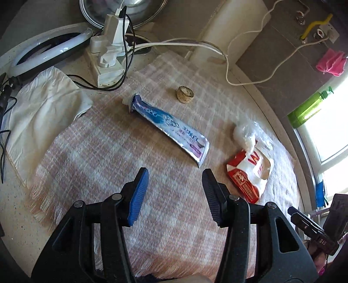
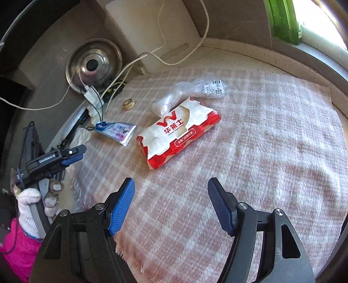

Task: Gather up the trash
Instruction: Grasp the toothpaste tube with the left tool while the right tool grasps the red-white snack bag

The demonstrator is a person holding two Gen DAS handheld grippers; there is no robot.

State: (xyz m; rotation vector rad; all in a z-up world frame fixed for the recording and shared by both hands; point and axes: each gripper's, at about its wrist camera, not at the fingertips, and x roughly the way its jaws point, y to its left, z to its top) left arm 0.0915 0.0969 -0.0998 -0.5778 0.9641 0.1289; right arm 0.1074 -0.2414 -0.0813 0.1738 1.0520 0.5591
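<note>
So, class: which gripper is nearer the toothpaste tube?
Left. The left gripper sits open just short of the toothpaste tube's crimped end; the right gripper is open farther off, facing the red-and-white wrapper.

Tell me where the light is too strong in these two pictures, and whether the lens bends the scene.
Left wrist view: the window at the right edge is washed out white. Right wrist view: glare burns the top right corner behind the green bottle. Both views: fisheye curves the counter edge and blanket.

Red-white wrapper (image 2: 178, 130): "华莱士". Left hand-held gripper (image 2: 71, 157): "GenRobot.AI". Right hand-held gripper's (image 1: 313, 228) body: possibly "DAS".
</note>
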